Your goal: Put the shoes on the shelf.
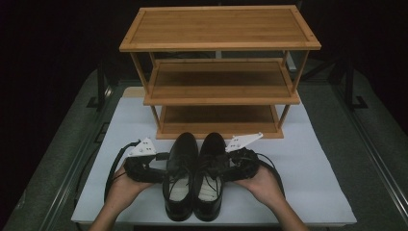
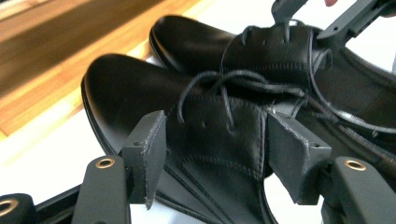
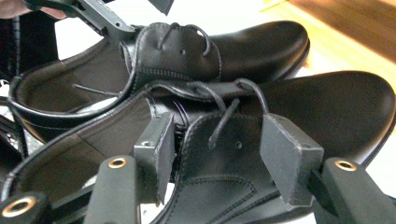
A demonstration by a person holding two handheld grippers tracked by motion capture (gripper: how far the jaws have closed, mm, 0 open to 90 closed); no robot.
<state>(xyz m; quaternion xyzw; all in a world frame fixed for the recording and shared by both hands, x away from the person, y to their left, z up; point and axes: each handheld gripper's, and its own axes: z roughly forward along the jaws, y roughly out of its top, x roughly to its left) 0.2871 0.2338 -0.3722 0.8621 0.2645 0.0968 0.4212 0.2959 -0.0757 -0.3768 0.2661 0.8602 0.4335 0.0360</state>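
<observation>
Pale table mat (image 1: pixel 308 183) before a three-tier bamboo shoe rack (image 1: pixel 219 72): two black leather lace-up shoes (image 1: pixel 195 175), toes pointing to the rack, are flanked by the left gripper (image 1: pixel 161 169) and right gripper (image 1: pixel 226 168), each straddling its nearer shoe's laced vamp, jaws part-closed, contact indeterminate.

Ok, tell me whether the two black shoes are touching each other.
Touching. In the high view the left shoe and the right shoe lie side by side with no table showing between them; the left gripper view shows their uppers pressed together at the laces.
</observation>
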